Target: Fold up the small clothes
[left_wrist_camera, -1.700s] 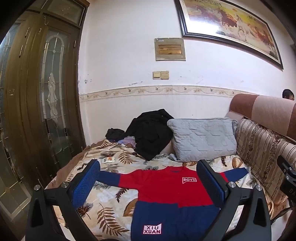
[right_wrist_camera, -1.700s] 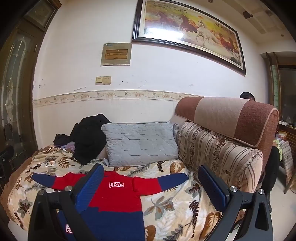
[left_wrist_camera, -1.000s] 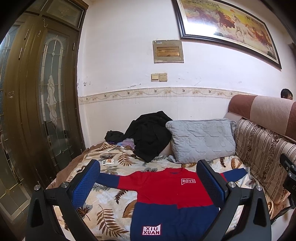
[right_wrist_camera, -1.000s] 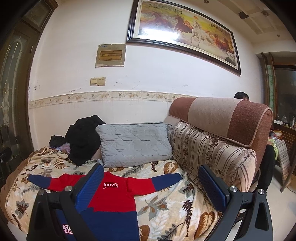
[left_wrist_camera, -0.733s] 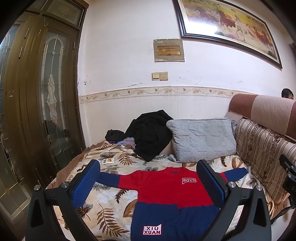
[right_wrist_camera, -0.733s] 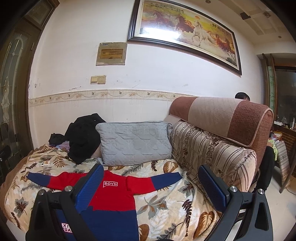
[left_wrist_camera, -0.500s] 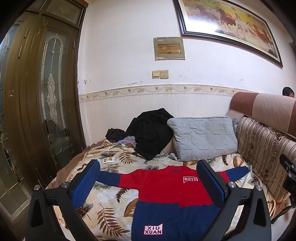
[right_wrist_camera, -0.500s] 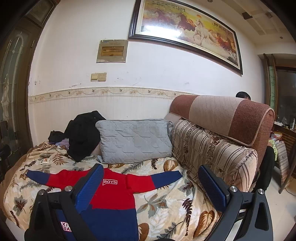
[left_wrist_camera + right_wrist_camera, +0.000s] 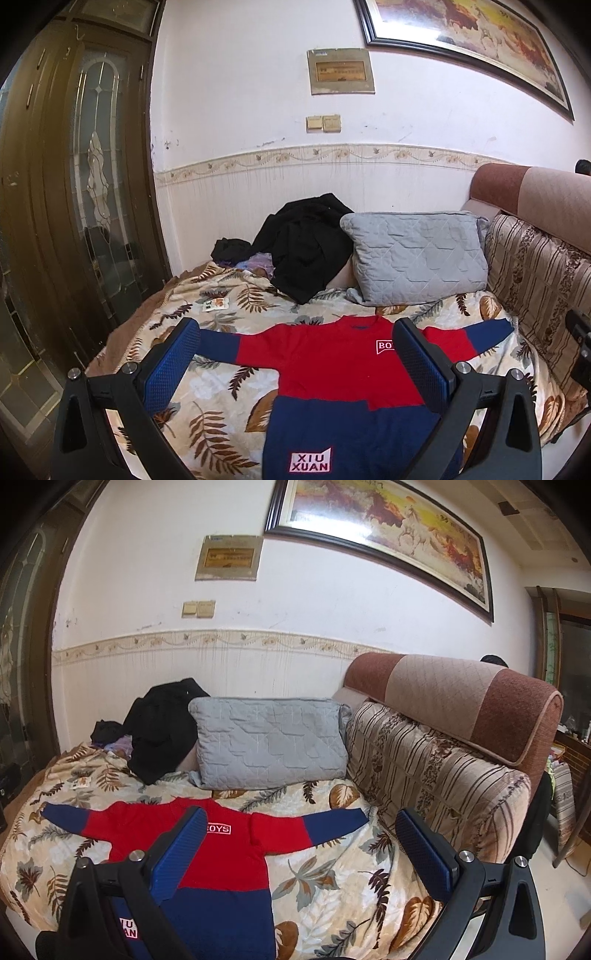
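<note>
A small red and navy sweater [image 9: 332,373] lies flat on the leaf-print blanket, sleeves spread out, with white "BOYS" and "XIU XUAN" patches. In the right wrist view the same sweater [image 9: 225,853] sits at the lower left. My left gripper [image 9: 295,332] hovers open above and in front of its chest, holding nothing. My right gripper [image 9: 301,816] is open too, held over the blanket just right of the sweater body, near its right sleeve [image 9: 325,829]. Neither gripper touches the cloth.
A grey quilted pillow [image 9: 413,254] and a heap of black clothes [image 9: 306,247] lie at the far end of the sofa bed. A striped backrest [image 9: 436,775] runs along the right. A small card [image 9: 216,304] lies on the blanket [image 9: 221,406]. A wooden glazed door [image 9: 85,203] stands left.
Both views shift only slightly, with a small sway and a slight drop of the cameras toward the bed. The sweater has not moved and both grippers stay open.
</note>
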The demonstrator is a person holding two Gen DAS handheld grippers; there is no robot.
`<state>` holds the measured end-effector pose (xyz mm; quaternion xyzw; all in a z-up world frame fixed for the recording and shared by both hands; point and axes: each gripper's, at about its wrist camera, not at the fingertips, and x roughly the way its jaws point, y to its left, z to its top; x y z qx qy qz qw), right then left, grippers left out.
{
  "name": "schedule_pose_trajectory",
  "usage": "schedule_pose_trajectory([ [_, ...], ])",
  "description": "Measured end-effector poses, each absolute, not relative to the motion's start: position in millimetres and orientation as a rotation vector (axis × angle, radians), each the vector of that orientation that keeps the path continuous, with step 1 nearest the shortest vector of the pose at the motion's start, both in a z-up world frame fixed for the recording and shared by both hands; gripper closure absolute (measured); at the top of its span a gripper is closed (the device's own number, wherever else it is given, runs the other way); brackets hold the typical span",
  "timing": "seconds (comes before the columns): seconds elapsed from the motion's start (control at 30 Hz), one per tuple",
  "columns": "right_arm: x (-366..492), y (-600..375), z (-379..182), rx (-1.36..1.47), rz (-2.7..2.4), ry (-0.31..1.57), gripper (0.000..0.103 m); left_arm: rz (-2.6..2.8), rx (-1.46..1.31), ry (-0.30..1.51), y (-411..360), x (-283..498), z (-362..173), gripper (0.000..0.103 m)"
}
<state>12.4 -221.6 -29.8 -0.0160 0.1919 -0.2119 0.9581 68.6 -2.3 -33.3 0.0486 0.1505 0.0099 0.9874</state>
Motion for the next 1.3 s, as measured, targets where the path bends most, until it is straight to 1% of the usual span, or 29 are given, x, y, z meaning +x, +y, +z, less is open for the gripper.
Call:
schedule_pose_trajectory([
  [0.17, 51.5, -240.5, -50.8, 0.003, -0.350, 0.436, 0.000, 0.043, 0.147, 0.346, 2.3, 118.3, -56.5, 0.000],
  [0.3, 94.4, -300.5, -88.6, 0.173, -0.056, 0.479, 0.000, 0.034, 0.105, 0.458, 5.3, 191.8, -104.7, 0.000],
  [0.37, 120.1, -348.5, -120.7, 0.305, 0.101, 0.523, 0.000, 0.021, 0.062, 0.519, 3.0, 226.1, -134.7, 0.000],
  [0.43, 142.7, -397.2, -157.2, 0.472, 0.099, 0.592, 0.000, 0.024, 0.048, 0.581, -0.1, 257.9, -164.8, 0.000],
  [0.47, 153.6, -427.1, -180.3, 0.603, 0.085, 0.619, 0.000, 0.031, 0.048, 0.623, -1.7, 272.4, -180.6, 0.000],
  [0.53, 166.6, -476.3, -221.7, 0.851, 0.061, 0.606, 0.000, 0.016, 0.028, 0.707, -5.3, 296.1, -209.9, 0.000],
  [0.6, 176.1, -515.9, -258.6, 1.033, 0.039, 0.548, 0.007, 0.024, 0.012, 0.755, -8.3, 315.5, -234.9, 0.000],
  [0.63, 181.0, -528.7, -273.5, 1.092, 0.027, 0.526, 0.017, 0.012, -0.006, 0.784, -11.4, 318.0, -248.9, 0.000],
  [0.67, 187.5, -540.9, -288.4, 1.145, 0.007, 0.521, 0.019, 0.002, -0.022, 0.807, -14.1, 320.1, -261.1, 0.000],
  [0.73, 203.5, -563.7, -313.3, 1.219, -0.017, 0.510, 0.028, -0.009, -0.048, 0.837, -17.2, 329.9, -275.9, 0.000],
  [0.8, 220.0, -580.4, -328.8, 1.235, -0.063, 0.514, 0.030, -0.010, -0.061, 0.857, -19.0, 337.3, -284.6, 0.000],
  [0.93, 254.9, -606.4, -352.9, 1.253, -0.145, 0.552, 0.041, 0.051, -0.012, 0.830, -24.1, 350.7, -290.5, 0.000],
  [1.03, 271.9, -624.6, -374.4, 1.257, -0.262, 0.615, 0.052, 0.090, 0.029, 0.820, -24.0, 359.2, -293.2, 0.000],
  [1.1, 278.7, -637.3, -386.2, 1.259, -0.330, 0.623, 0.067, 0.107, 0.037, 0.819, -22.5, 363.1, -294.1, 0.000],
  [1.27, 299.2, -662.2, -393.5, 1.244, -0.342, 0.558, 0.068, 0.127, 0.065, 0.803, -28.0, 370.0, -296.1, 0.000],
  [1.3, 305.9, -666.5, -393.6, 1.233, -0.342, 0.544, 0.069, 0.132, 0.080, 0.794, -30.4, 370.4, -296.0, 0.000],
])
